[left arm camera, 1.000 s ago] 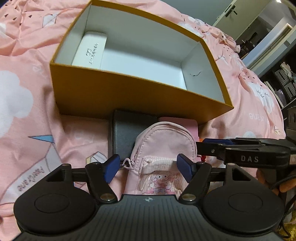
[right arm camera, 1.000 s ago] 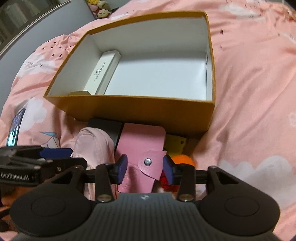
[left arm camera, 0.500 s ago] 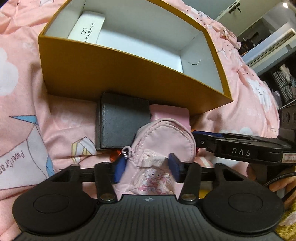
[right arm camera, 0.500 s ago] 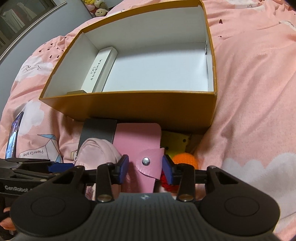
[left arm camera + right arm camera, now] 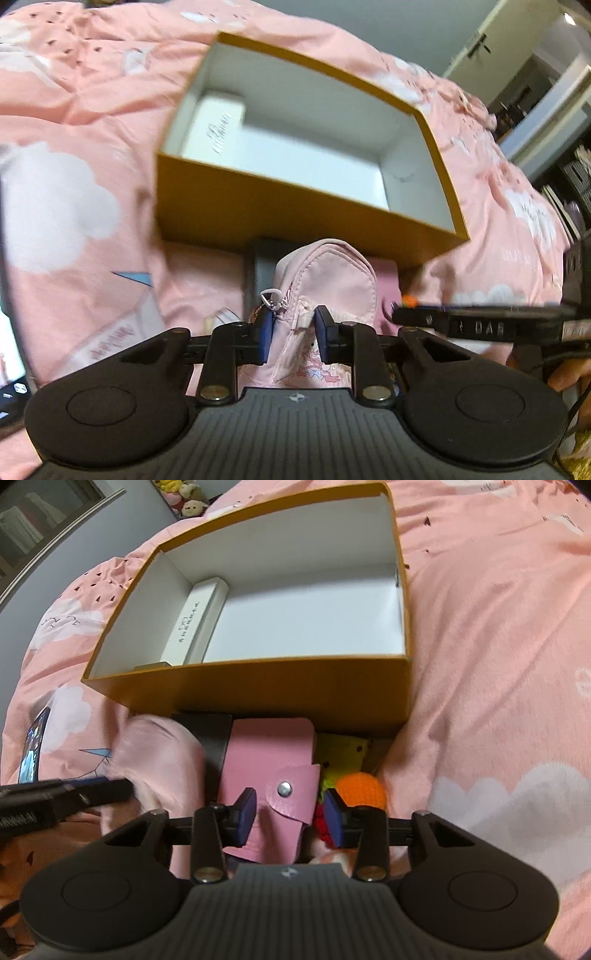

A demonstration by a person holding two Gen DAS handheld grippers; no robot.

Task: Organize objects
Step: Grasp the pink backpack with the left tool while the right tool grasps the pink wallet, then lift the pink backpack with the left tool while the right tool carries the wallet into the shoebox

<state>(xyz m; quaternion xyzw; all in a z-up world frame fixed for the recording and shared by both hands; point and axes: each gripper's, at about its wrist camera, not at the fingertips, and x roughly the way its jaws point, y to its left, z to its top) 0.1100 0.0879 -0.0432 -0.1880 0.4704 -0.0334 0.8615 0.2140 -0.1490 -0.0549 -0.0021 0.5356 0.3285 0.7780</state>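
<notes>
My left gripper [image 5: 294,338] is closing its jaws on a small pink backpack pouch [image 5: 328,273]; the blue pads squeeze its lower part. The pouch shows blurred in the right wrist view [image 5: 159,753]. My right gripper [image 5: 290,812] is shut on a pink snap wallet [image 5: 269,749], one pad on each side. Both sit just in front of an open orange box [image 5: 295,206] [image 5: 258,686] with a white inside. A slim white box [image 5: 218,129] [image 5: 195,620] lies along the box's left wall. A dark flat case [image 5: 262,266] [image 5: 210,731] lies under the pouch and wallet.
Everything rests on a pink cloud-print bedspread [image 5: 498,701]. Crochet pieces lie right of the wallet: an orange ball [image 5: 362,790], a yellow one [image 5: 343,749], a red one [image 5: 325,823]. A phone [image 5: 33,753] lies at the far left. Shelves and a doorway stand beyond the bed.
The left jaws narrowed from wide open to pressing the pouch, and the pouch has come up off the dark case. The right gripper and wallet stayed put.
</notes>
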